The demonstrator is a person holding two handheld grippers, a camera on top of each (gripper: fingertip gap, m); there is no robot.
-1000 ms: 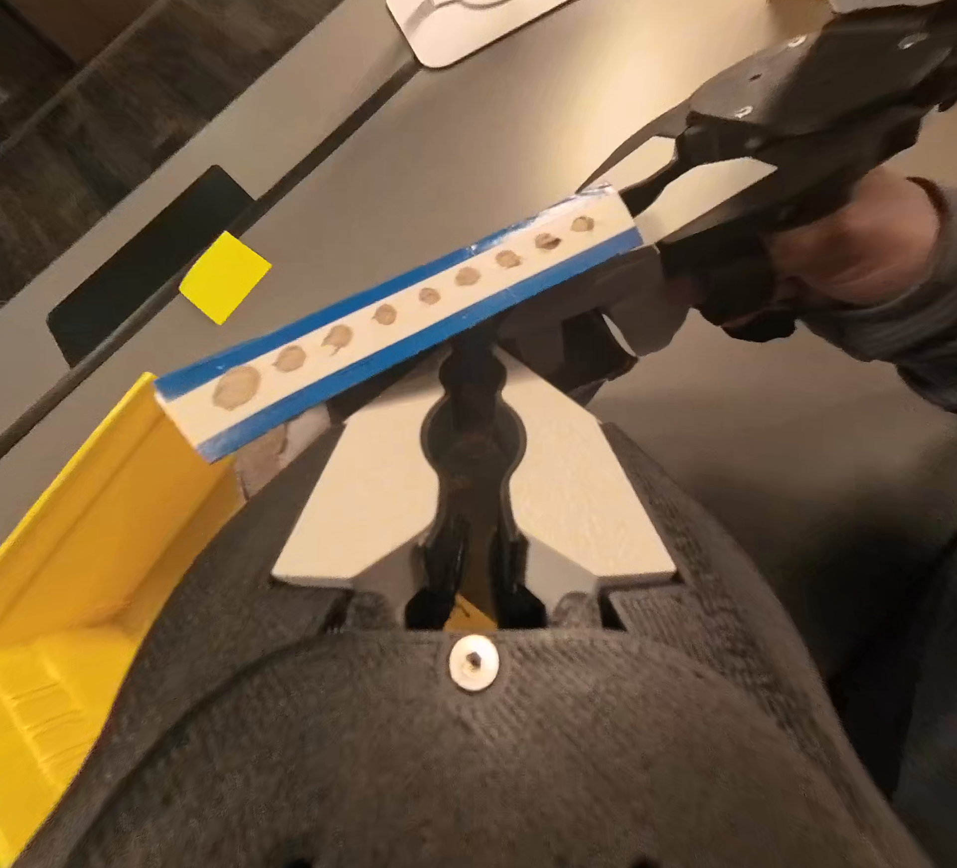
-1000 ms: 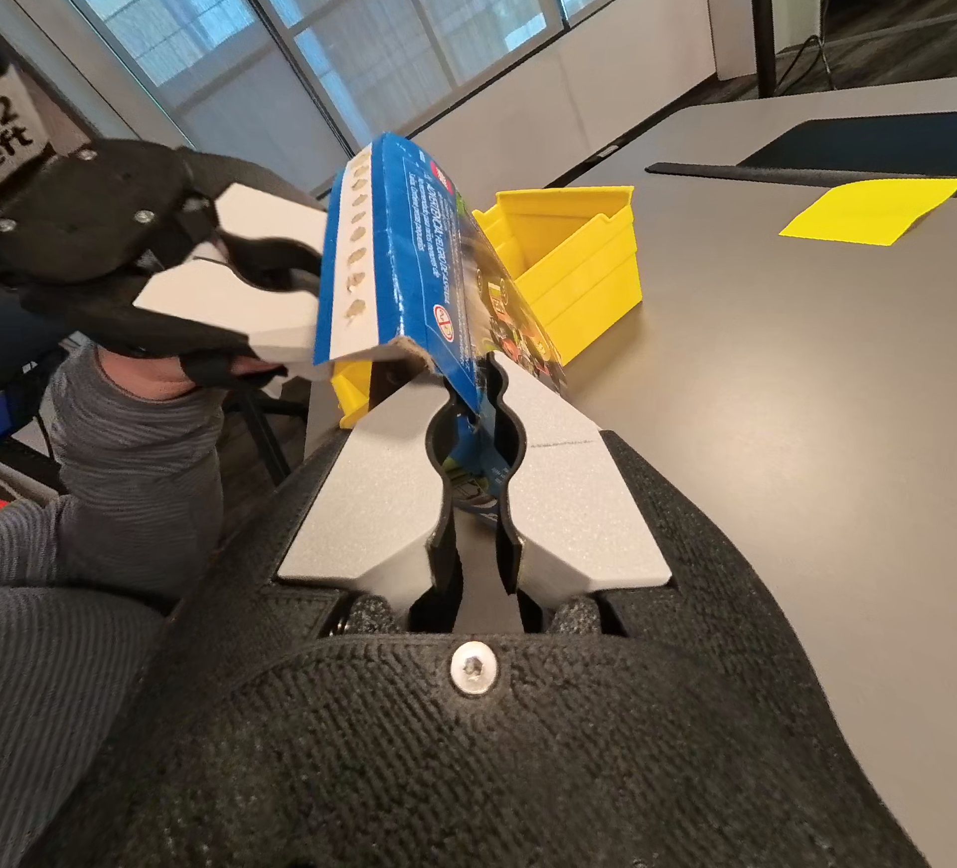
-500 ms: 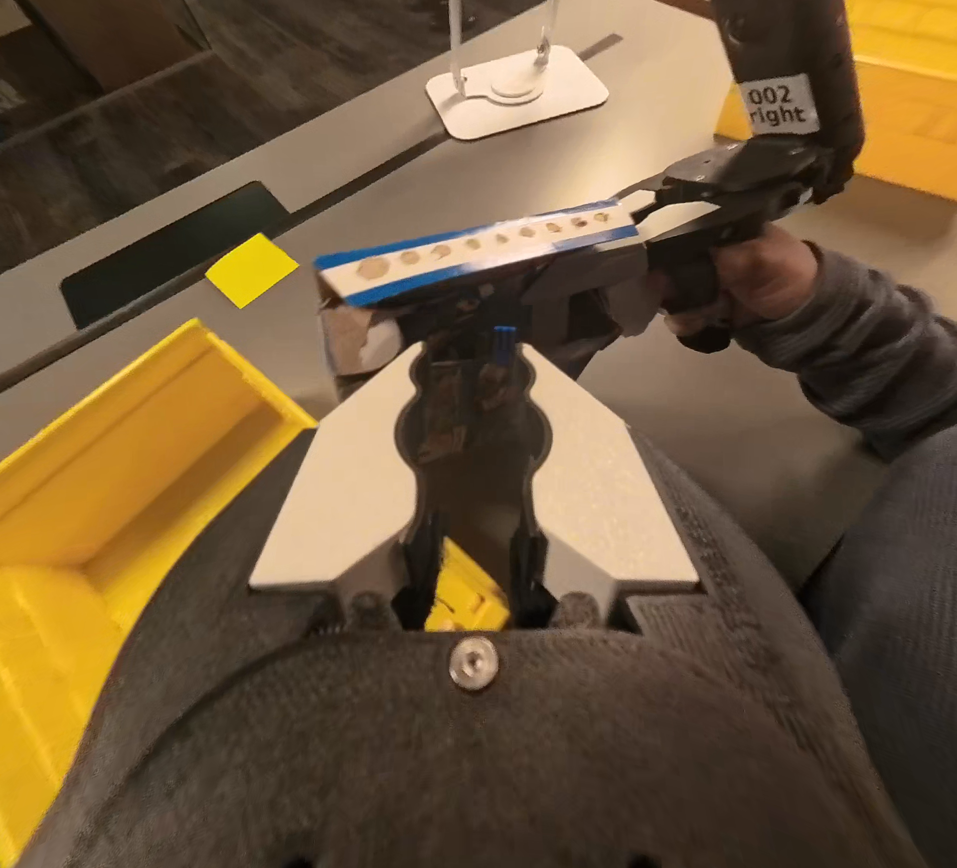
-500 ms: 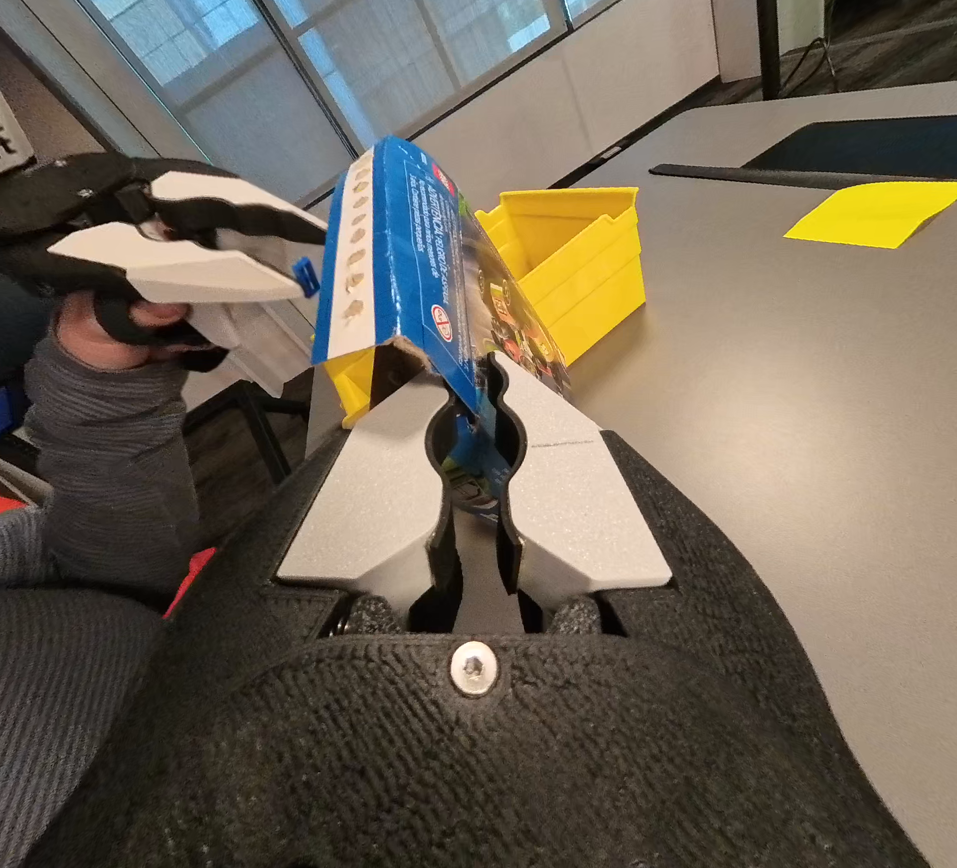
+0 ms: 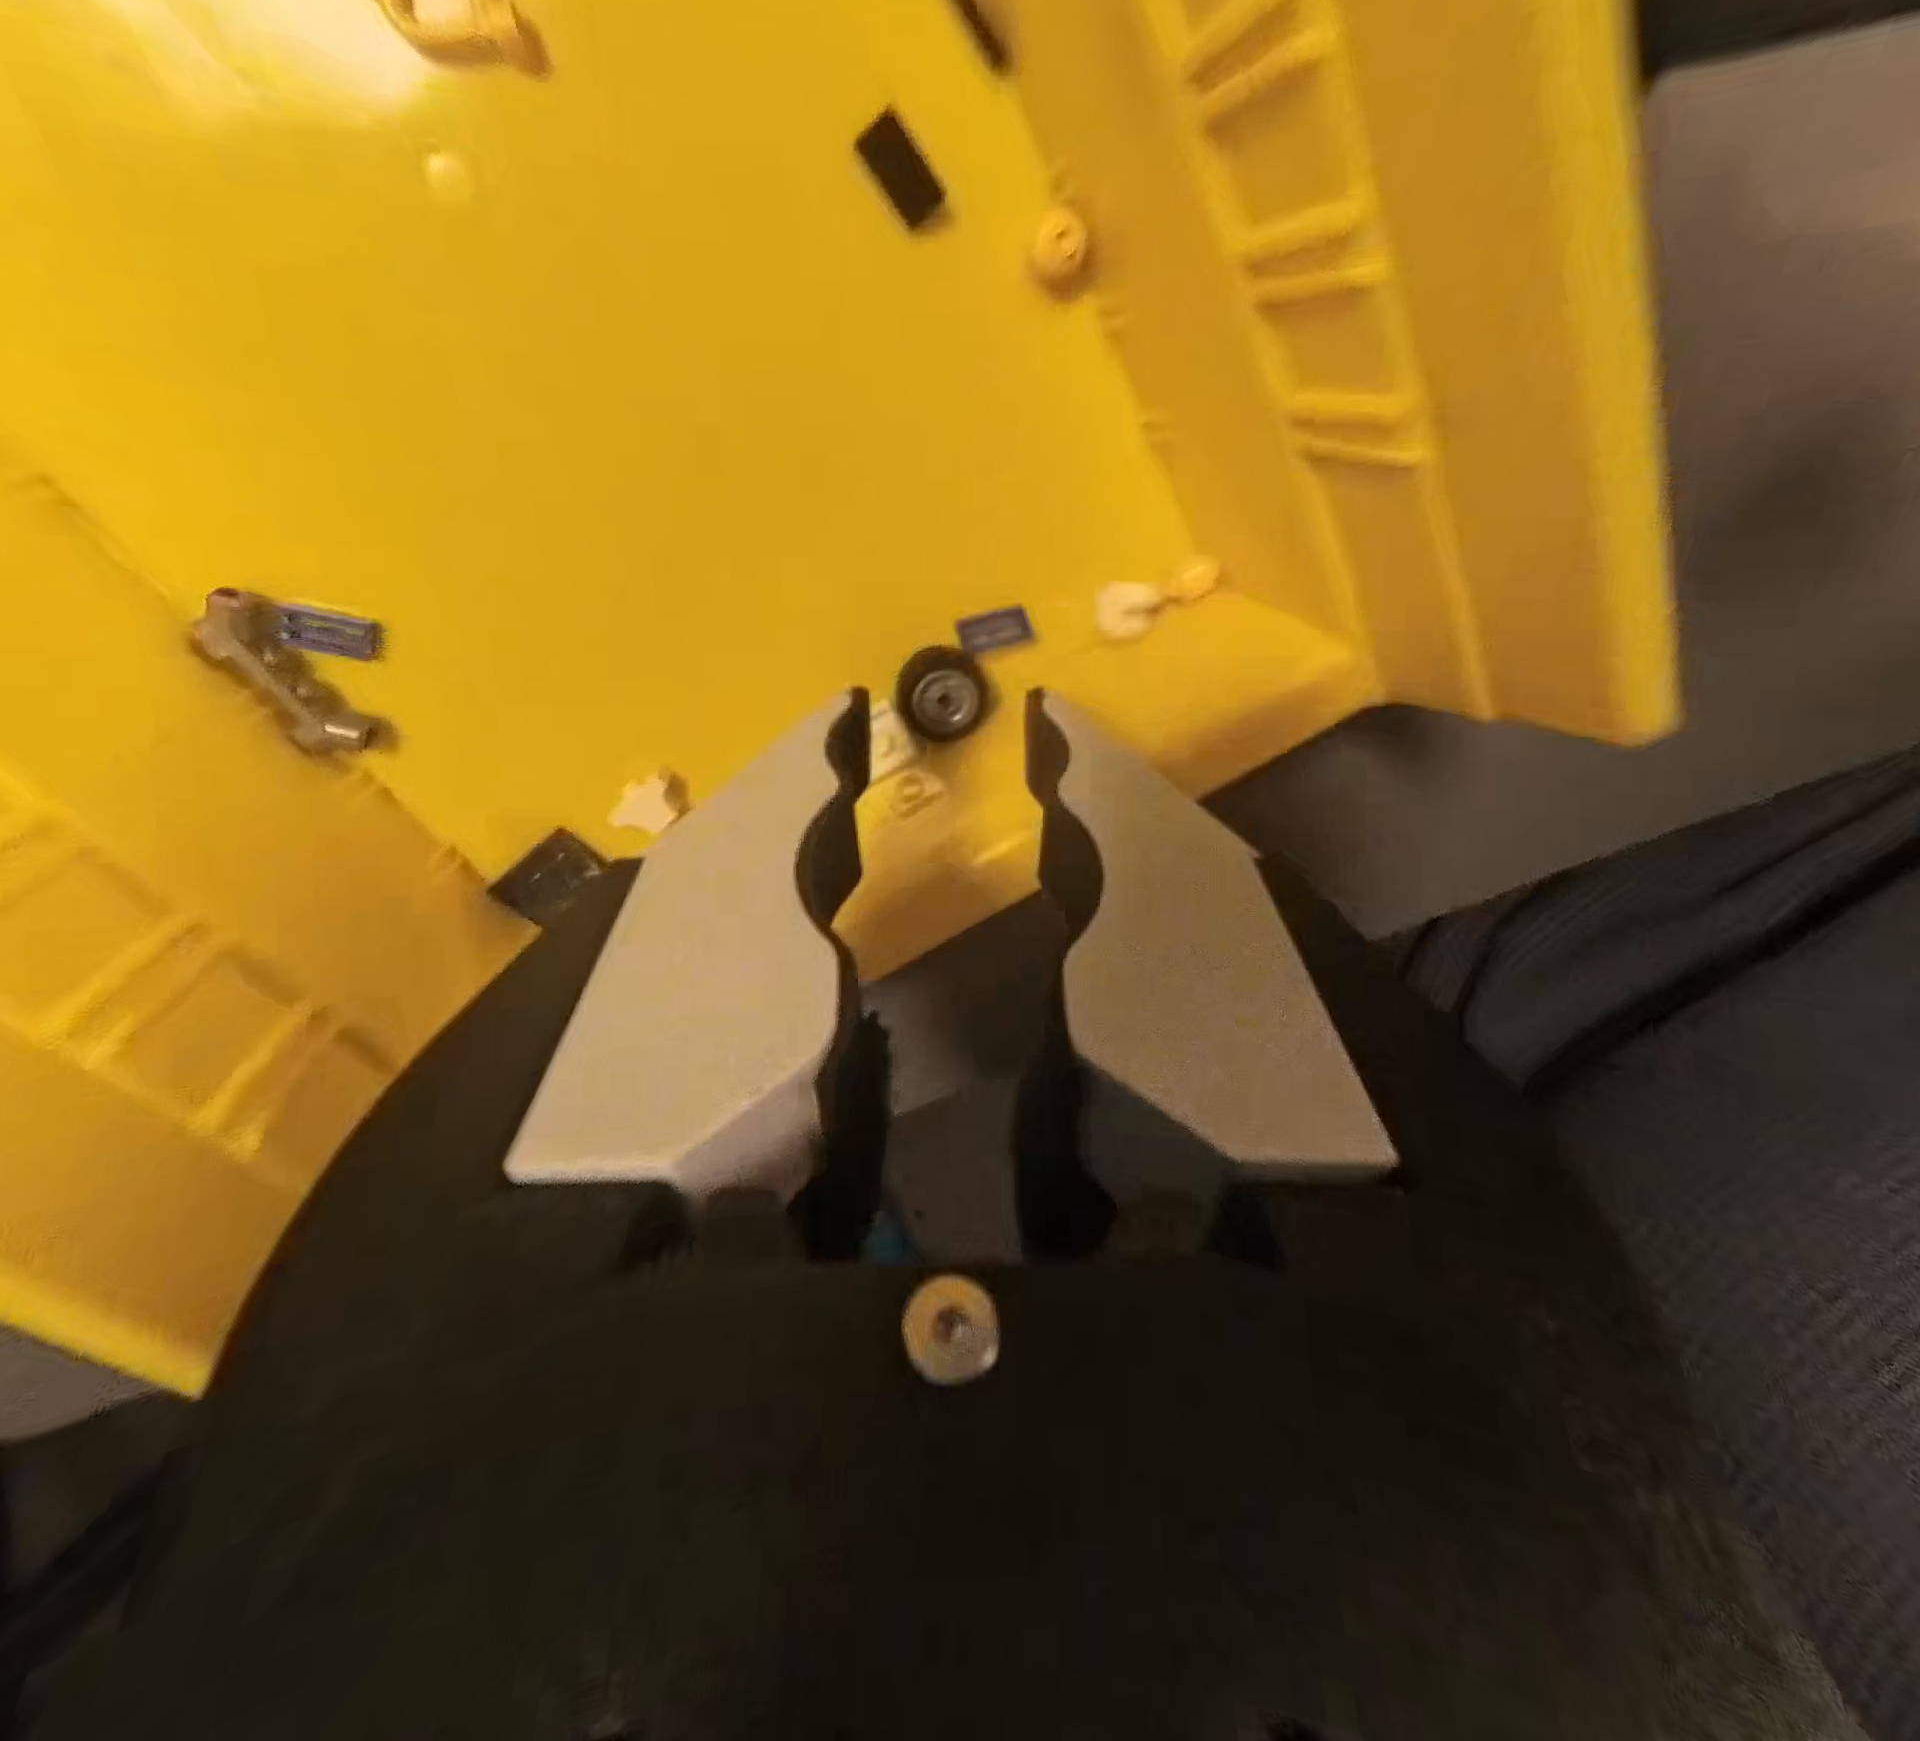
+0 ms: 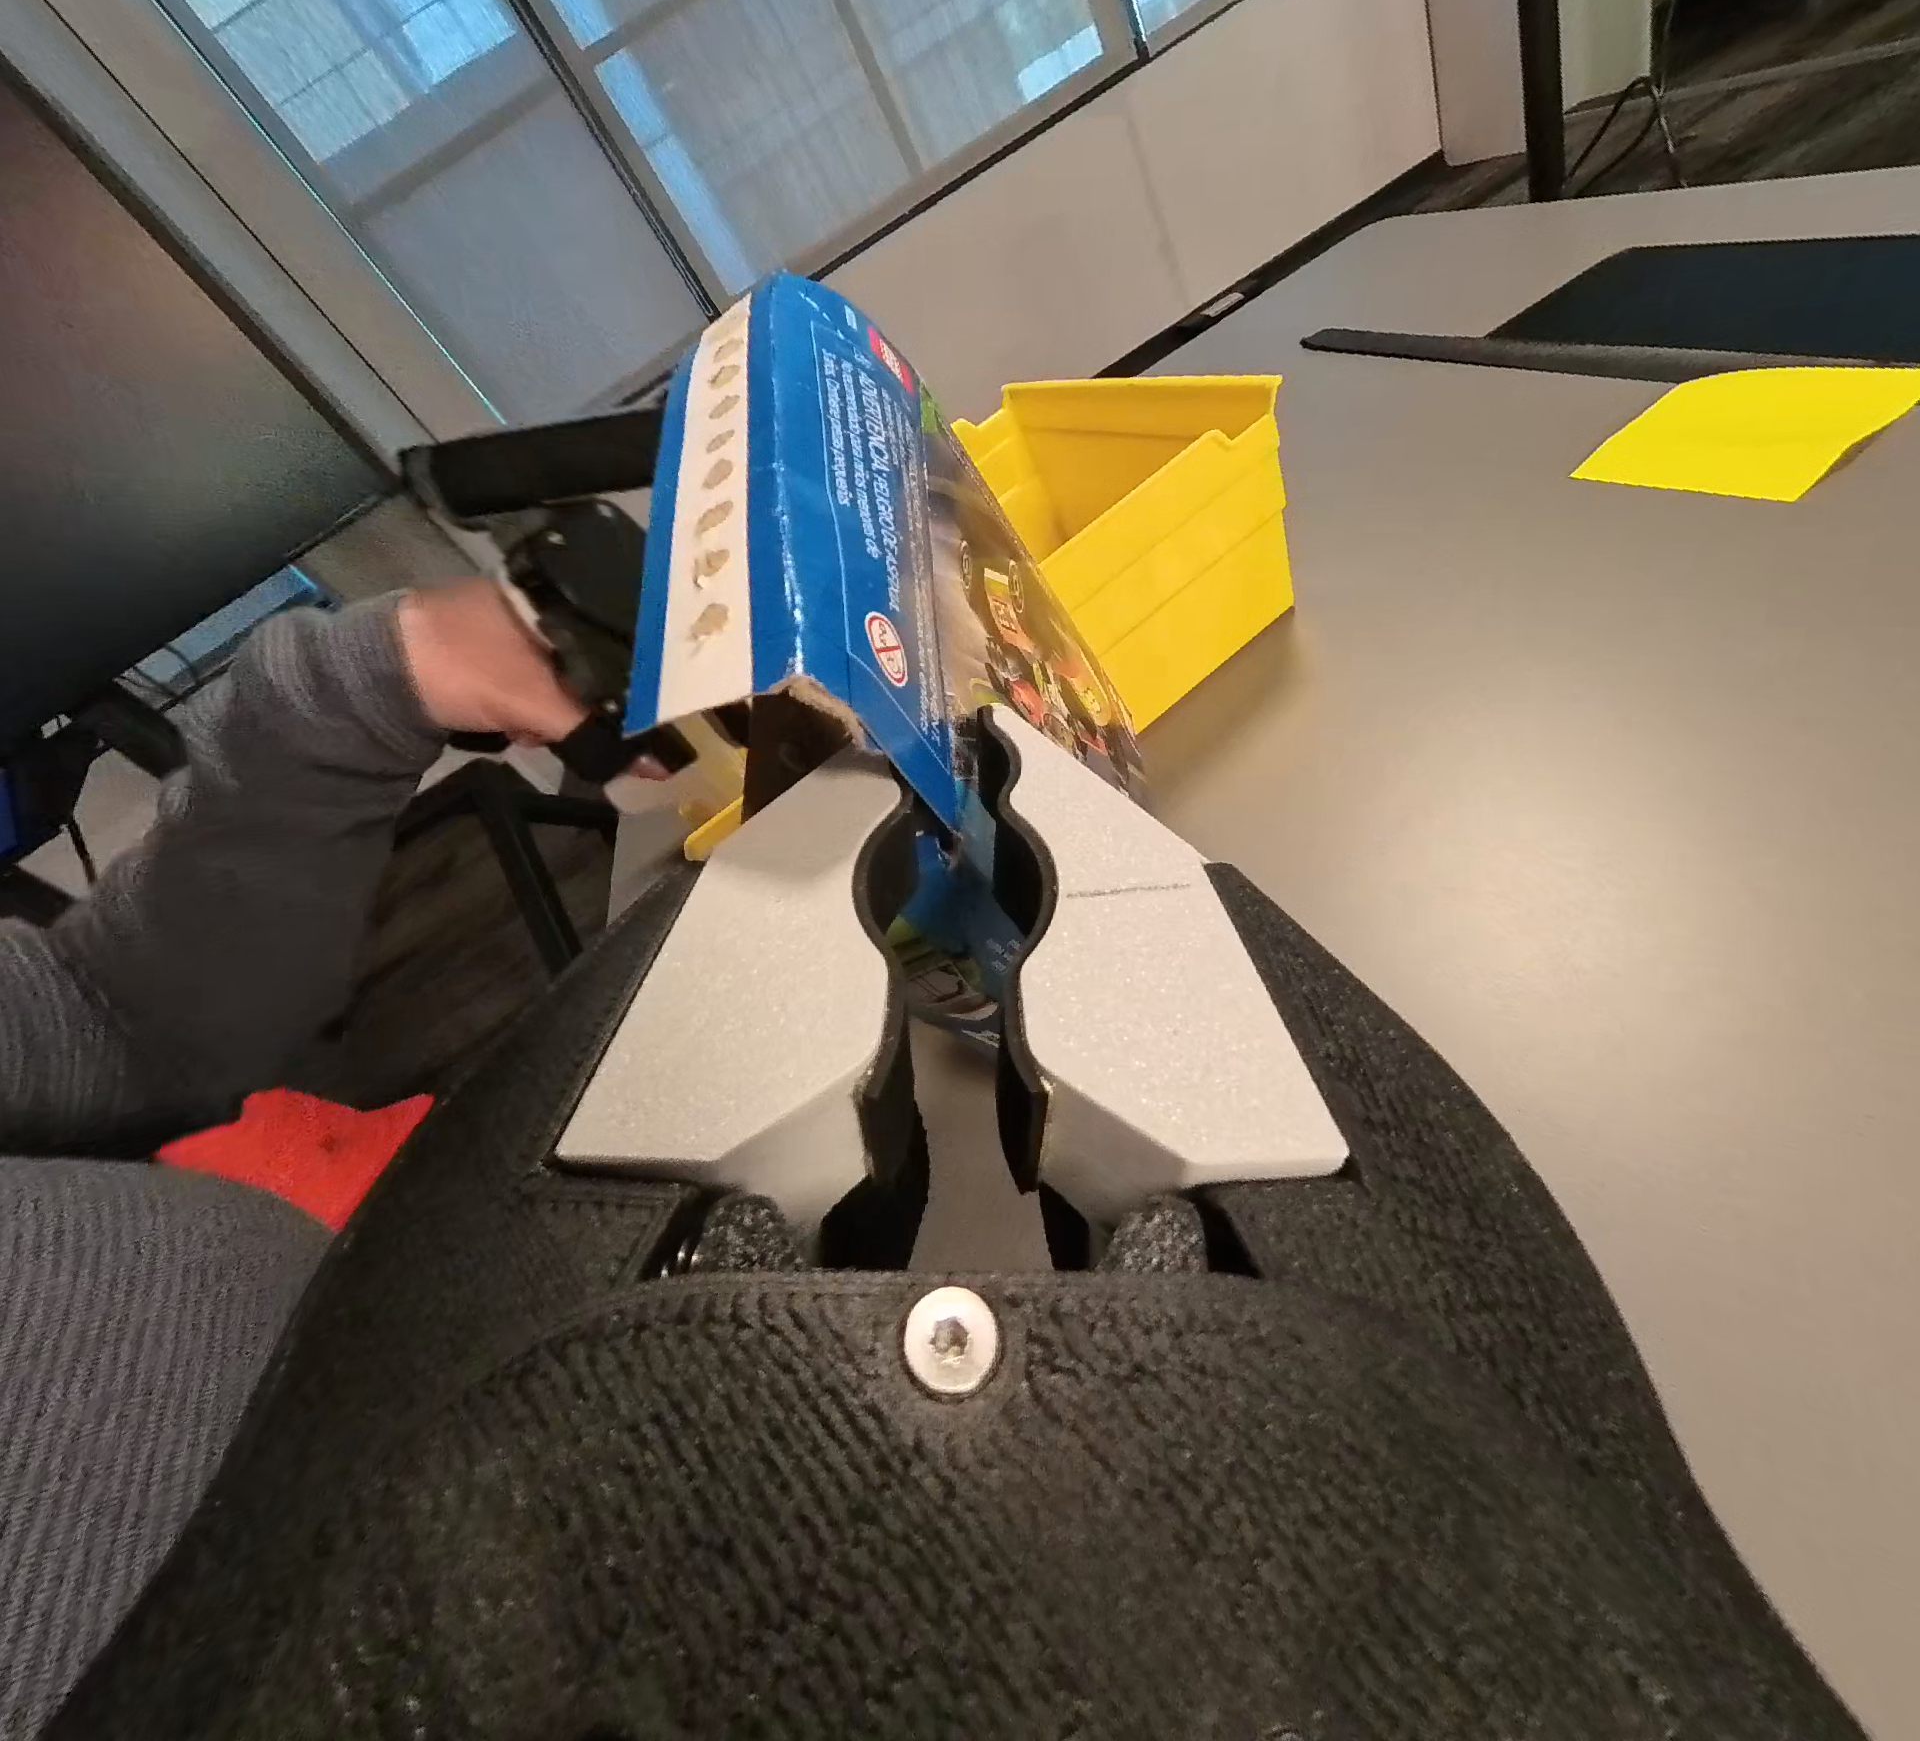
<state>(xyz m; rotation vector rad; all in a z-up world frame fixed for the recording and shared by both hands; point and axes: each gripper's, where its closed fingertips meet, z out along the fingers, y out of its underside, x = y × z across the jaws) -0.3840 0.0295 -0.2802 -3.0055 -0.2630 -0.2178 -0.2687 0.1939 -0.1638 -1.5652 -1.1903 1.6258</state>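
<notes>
The left claw (image 5: 943, 715) let go of the box (image 6: 831, 548) & now hangs spread over the yellow bin (image 5: 623, 392), near a small wheel (image 5: 941, 692) by its front edge, while the right claw (image 6: 951, 772) pinches the box's wall above the table (image 6: 1558, 756).

Each gripper (image 5: 945, 704) (image 6: 951, 756) has a black, coarse-textured printed housing with one silver hex-socket screw (image 6: 950, 1340) centred near the fingers. The two fingers (image 6: 748, 964) are pale grey wedges — their inner edges lined with black, wavy-contoured pads. The person wears a grey ribbed knit sleeve (image 6: 208, 860).
</notes>
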